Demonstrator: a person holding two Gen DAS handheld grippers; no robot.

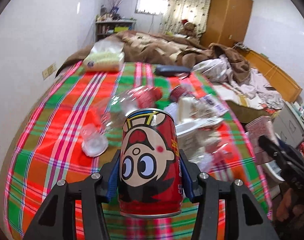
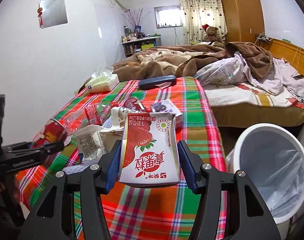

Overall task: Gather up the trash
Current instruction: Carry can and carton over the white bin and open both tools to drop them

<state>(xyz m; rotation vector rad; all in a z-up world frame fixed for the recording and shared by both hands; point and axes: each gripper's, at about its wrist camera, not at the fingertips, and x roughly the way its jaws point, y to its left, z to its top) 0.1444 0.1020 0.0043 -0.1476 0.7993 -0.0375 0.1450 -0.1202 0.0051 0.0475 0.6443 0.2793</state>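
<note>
My left gripper (image 1: pixel 149 172) is shut on a red cartoon can (image 1: pixel 149 160), held upside down above the plaid cloth (image 1: pixel 51 140). My right gripper (image 2: pixel 148 160) is shut on a strawberry milk carton (image 2: pixel 149 150), also upside down, above the cloth's front part. The can and left gripper also show at the left of the right wrist view (image 2: pixel 51 132). A pile of trash lies mid-table: a clear plastic bottle (image 2: pixel 87 114), a white wrapper (image 2: pixel 89 142), a crumpled clear cup (image 1: pixel 93 142). A white bin (image 2: pixel 272 170) with a clear liner stands on the floor at right.
A tissue pack (image 2: pixel 102 83) and a dark blue case (image 2: pixel 157 82) lie at the table's far end. Behind is a bed (image 2: pixel 242 98) with brown blankets. A white wall runs along the left. The right gripper shows at the right edge of the left wrist view (image 1: pixel 282 156).
</note>
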